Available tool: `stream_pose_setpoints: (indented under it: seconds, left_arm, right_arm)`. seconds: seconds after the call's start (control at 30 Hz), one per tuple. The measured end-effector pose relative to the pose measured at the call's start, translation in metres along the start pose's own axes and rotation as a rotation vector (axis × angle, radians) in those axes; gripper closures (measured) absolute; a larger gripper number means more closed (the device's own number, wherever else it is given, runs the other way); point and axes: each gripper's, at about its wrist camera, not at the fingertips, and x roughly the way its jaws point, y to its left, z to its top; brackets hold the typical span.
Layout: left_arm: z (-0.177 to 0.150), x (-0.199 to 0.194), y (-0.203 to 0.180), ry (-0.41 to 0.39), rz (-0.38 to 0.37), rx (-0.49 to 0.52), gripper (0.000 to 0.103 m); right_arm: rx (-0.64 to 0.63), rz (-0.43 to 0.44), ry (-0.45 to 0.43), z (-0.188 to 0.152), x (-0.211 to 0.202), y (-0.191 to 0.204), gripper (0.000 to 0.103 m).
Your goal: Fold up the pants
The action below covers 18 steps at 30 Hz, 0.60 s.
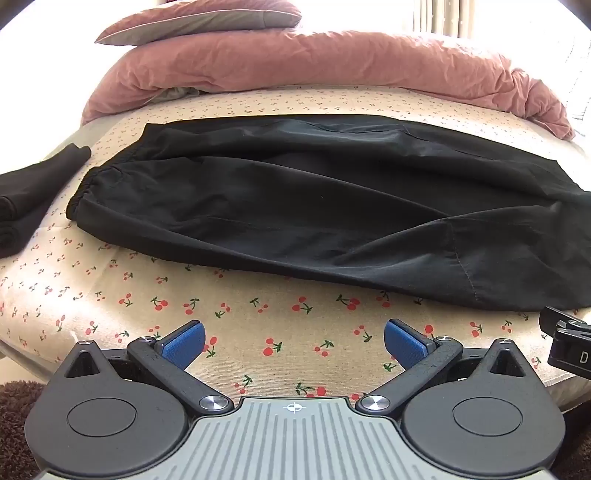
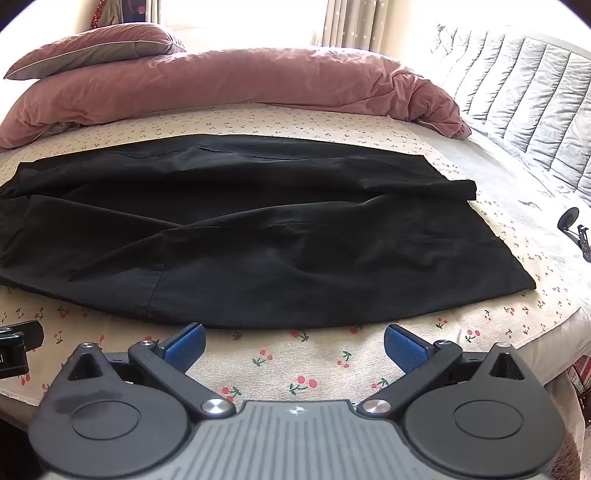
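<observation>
- Pink duvet [image 1: 332, 66] bunched along far side of bed, pillow [image 1: 199, 18] on top; nothing lies between grippers and garment.
- Left wrist view alone shows folded dark clothes [image 1: 26, 199] at bed's left edge; right wrist view alone shows grey quilted cover [image 2: 517, 103] at right.
- Black pants [image 1: 314, 210] lie flat, lengthwise across cherry-print sheet [image 1: 258, 332], legs stacked, elastic cuff at left, wrinkled.
- Left gripper [image 1: 294, 341] and right gripper [image 2: 294, 343]: jaws spread wide, empty, hovering just short of pants' near edge.
</observation>
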Motion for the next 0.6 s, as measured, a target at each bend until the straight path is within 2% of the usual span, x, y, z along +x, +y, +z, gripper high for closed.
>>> stream_pose_setpoints:
  seconds: [0.6]
  left_arm:
    - [0.0008, 0.0001, 0.0023, 0.007, -0.013, -0.012, 0.0]
  right_arm:
    - [-0.002, -0.004, 0.003, 0.0004, -0.0002, -0.0003, 0.0]
